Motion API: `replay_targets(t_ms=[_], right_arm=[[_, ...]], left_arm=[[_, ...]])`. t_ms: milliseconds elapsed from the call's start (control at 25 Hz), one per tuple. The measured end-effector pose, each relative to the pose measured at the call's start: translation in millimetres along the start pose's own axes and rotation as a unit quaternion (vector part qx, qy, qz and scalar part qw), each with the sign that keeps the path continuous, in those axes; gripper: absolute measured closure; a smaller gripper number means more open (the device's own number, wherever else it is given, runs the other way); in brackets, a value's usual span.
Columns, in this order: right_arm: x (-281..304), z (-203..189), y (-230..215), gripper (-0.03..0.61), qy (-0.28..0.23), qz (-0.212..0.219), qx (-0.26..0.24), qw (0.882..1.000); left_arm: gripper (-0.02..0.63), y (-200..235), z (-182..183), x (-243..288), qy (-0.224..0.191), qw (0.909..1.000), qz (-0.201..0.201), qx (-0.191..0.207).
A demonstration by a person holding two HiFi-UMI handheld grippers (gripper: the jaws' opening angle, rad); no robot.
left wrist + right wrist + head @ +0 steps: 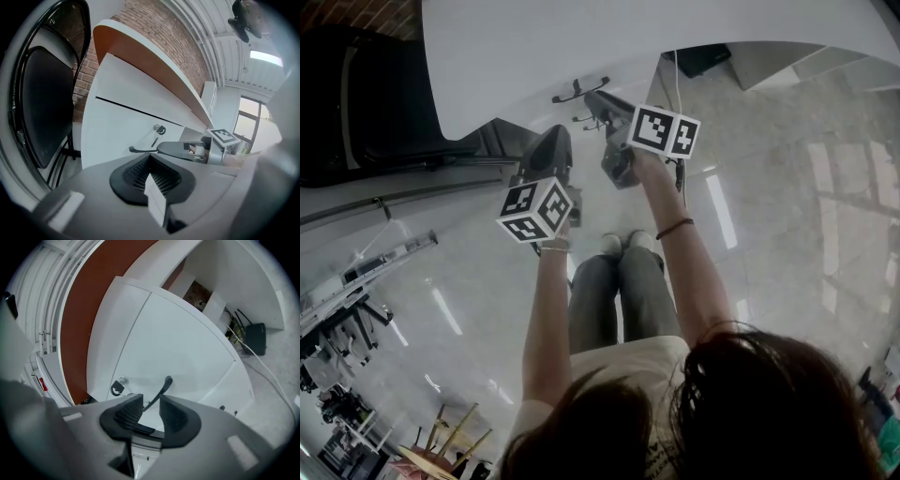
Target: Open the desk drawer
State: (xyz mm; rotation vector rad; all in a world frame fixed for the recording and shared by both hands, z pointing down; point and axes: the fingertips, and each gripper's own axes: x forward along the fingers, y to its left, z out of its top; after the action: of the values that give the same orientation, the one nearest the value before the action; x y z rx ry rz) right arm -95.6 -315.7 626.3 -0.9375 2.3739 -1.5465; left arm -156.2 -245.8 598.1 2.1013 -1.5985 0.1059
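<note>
White drawer (178,348) shut, key (116,389) in; R gripper (151,412) part-open round handle (164,386), L gripper (151,177) closed, empty

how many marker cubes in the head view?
2. One marker cube is on the left gripper, lower in frame; the other is on the right gripper, closer to the desk. None appears hidden.

— What sort of place is this?

— An office, I'd say. There's a curved white desk (628,37), a black chair (44,108) beside it, a brick wall (159,37) behind, and a glossy tiled floor (787,216).
</note>
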Motion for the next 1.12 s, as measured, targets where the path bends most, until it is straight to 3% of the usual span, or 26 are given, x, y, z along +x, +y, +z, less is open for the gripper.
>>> replay_targets(t_ms=[560, 760, 920, 1120], right_arm=[[17.3, 5.0, -12.6, 0.474, -0.019, 0.024, 0.082, 0.996], [17.0, 5.7, -17.4, 0.516, -0.038, 0.025, 0.129, 0.991], [16.3, 6.1, -18.6, 0.542, -0.062, 0.037, 0.192, 0.979], [11.3, 3.3, -19.2, 0.548, -0.065, 0.036, 0.208, 0.975]], left_arm=[[0.621, 8.3, -10.3, 10.8, 0.002, 1.0000, 0.008, 0.000], [0.620, 8.8, -10.4, 11.1, 0.003, 1.0000, 0.009, -0.002], [0.621, 5.9, -10.5, 11.1, 0.006, 1.0000, 0.007, -0.001], [0.621, 1.5, -12.7, 6.8, 0.009, 0.9999, 0.007, -0.002]])
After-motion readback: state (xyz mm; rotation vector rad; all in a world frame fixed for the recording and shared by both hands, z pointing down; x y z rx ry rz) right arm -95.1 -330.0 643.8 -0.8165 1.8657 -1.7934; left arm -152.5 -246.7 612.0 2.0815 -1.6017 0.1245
